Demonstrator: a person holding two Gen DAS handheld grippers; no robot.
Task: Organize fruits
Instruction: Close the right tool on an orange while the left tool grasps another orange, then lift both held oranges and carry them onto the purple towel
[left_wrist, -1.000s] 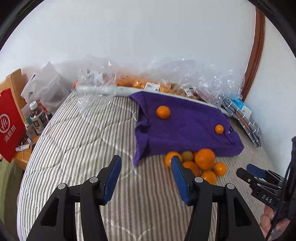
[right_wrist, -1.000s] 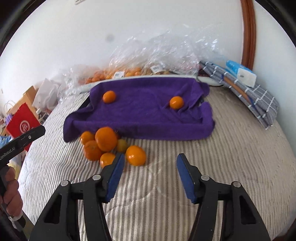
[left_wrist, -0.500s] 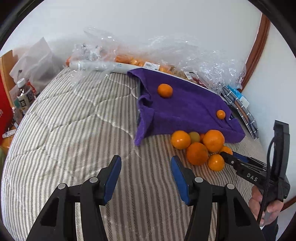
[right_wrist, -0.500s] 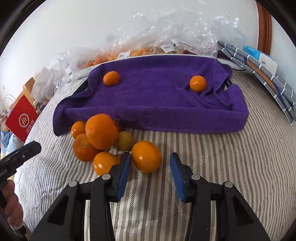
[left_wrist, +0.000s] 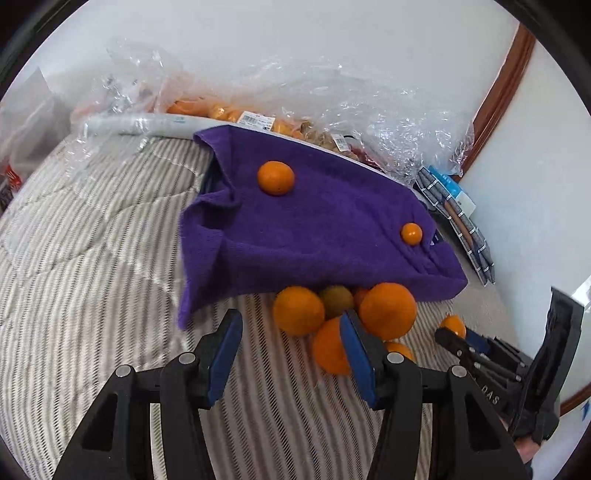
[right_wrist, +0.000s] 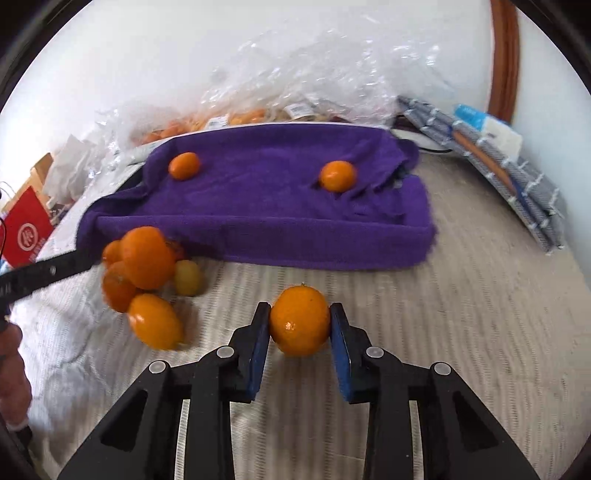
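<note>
My right gripper (right_wrist: 300, 310) has its jaws closing, and both blue pads touch an orange (right_wrist: 299, 326) sitting on the striped bedcover (right_wrist: 461, 314). To its left lies a pile of oranges (right_wrist: 147, 258) with one yellow-green fruit (right_wrist: 187, 277). Behind them a purple towel (right_wrist: 280, 206) carries two oranges (right_wrist: 184, 166) (right_wrist: 338, 176). My left gripper (left_wrist: 290, 325) is open with nothing between its fingers. It sits low in front of the pile (left_wrist: 388, 310), its right finger hiding part of one orange (left_wrist: 328, 350). The right gripper's tip (left_wrist: 454, 339) shows at that view's right edge.
Crumpled clear plastic bags with packed fruit (left_wrist: 258, 118) line the wall behind the towel. A white roll (left_wrist: 140, 123) lies at the back left. A folded checked cloth (right_wrist: 517, 184) is at the right. A red paper bag (right_wrist: 26, 229) stands beside the bed at the left.
My right gripper has dropped toward the bed and closed in around the rightmost orange. My left gripper has moved down and closer to the pile, jaws staying open.
</note>
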